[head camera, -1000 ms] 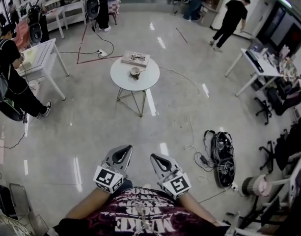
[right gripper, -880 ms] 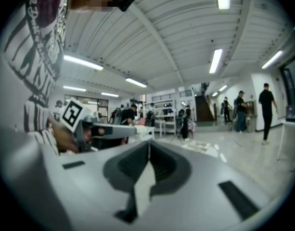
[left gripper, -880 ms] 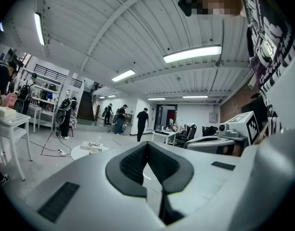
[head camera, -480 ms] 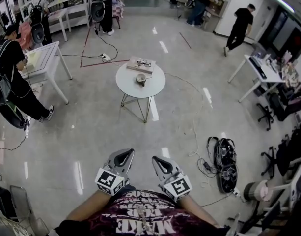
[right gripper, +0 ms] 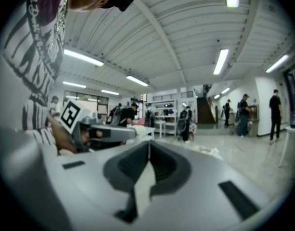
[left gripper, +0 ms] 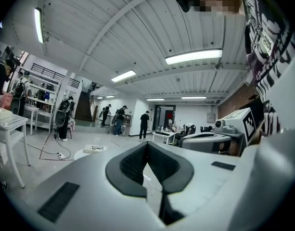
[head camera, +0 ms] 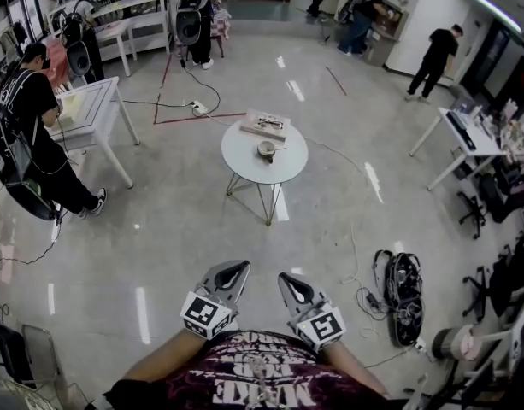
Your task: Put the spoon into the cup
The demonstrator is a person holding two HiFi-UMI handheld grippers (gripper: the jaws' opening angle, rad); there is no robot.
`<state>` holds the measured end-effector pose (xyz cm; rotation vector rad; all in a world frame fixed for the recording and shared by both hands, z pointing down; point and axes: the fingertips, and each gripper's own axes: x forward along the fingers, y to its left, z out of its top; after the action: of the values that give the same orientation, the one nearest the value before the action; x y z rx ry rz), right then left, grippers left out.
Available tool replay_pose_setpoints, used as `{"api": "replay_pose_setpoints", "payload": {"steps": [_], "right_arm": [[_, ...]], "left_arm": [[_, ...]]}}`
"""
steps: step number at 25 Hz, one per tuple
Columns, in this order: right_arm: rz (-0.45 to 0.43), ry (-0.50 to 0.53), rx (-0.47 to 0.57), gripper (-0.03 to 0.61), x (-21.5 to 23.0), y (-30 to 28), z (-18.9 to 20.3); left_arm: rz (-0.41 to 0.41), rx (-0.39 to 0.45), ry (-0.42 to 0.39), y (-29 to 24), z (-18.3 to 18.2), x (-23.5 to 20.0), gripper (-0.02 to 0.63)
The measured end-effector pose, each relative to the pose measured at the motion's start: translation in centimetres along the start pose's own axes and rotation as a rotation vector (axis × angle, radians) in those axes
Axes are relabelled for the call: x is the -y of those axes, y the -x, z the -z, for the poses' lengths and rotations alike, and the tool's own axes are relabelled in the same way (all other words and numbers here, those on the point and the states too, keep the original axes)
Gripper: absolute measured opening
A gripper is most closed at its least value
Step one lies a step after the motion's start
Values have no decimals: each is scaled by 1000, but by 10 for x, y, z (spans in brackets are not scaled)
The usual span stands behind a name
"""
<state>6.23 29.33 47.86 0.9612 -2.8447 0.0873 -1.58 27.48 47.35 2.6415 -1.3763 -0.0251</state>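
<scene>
Standing well short of the round table [head camera: 244, 159], we're not yet on the task proper; we judge this as the approach step, with no pick started.

Tongs: left gripper [head camera: 235, 269] and right gripper [head camera: 291, 280] sit side by side low in the head view, just in front of our chest and pointing at the table. Each gripper view shows its tips pressed together with nothing between them, so both are empty.

Task items: cup [head camera: 266, 149] stands upright near the table's middle. A thin pale sliver just right of it is probably the spoon [head camera: 281, 149], lying on the tabletop. It's too small to confirm, and we can't tell whether it touches the cup. A flat board [head camera: 263, 125] lies at the far edge, clear of the cup.

Next move, as we read it:
- Close the gap across the floor. The cables [head camera: 354, 259] and the bag [head camera: 403, 284] lie to our right, off the direct line.
- Spread one gripper's jaws before reaching in, likely the right one, since the suspected spoon is on that side.
- Come down on the handle, not the bowl.

Risk: a flat spoon on a smooth top may skate, or nudge the cup.
</scene>
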Motion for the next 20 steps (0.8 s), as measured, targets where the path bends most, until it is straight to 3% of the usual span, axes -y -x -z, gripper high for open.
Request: {"api": "replay_pose_setpoints", "payload": {"steps": [9,20], "right_arm": [[55,0,0,34,-8,-29,-3],[81,-47,-51,34,-3,-36,12]], "left_arm": [[37,-13,2,5,2,-31,29],[17,-24,60,-7,6,-59,29]]}}
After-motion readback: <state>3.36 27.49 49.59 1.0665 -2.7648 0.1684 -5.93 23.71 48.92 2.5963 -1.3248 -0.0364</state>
